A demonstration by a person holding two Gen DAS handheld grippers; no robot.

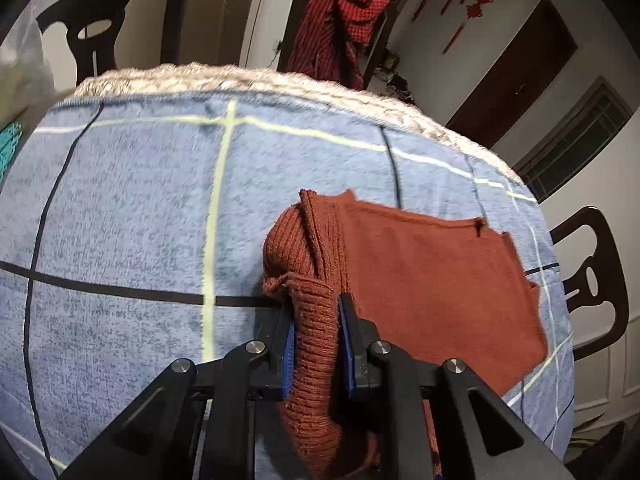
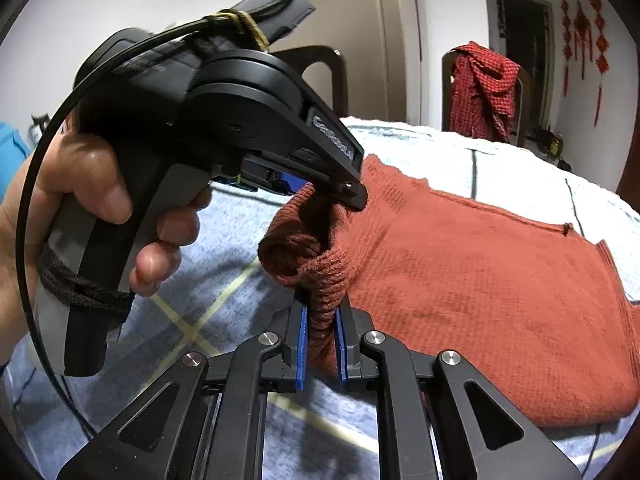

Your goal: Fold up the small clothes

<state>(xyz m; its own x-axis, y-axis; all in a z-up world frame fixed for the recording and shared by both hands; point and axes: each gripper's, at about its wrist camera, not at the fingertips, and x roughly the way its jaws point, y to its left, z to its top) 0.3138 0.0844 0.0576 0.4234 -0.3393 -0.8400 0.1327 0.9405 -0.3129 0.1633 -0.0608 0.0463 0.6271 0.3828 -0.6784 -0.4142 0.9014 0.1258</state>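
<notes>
**Two grippers pinch one rust-red sweater**

Up close, the left gripper (image 1: 317, 344) is closed on a thick ribbed part of the sweater (image 1: 432, 280). The knit fills the gap between its blue pads (image 1: 347, 344) and hangs down below them. The right gripper (image 2: 321, 344) is closed on a ribbed part too, pinched thin between its blue pads (image 2: 302, 344).

In the right wrist view, a hand (image 2: 80, 184) holds the left gripper's black handle. A black cable loops round it. There is pale writing on the gripper's side, but it is too blurry to read.

The sweater is rust red. The ribbed part is bunched into a roll by the grippers. The rest lies mostly flat on the blanket (image 1: 132, 208), which is blue with dark and pale yellow lines. It has a fuzzy pale edge at the far side.

Farther back stand dark chairs (image 1: 116, 28). One chair has a red checked cloth (image 1: 340, 20) hung over it. Red knot decorations (image 1: 476, 4) hang on the white wall.
</notes>
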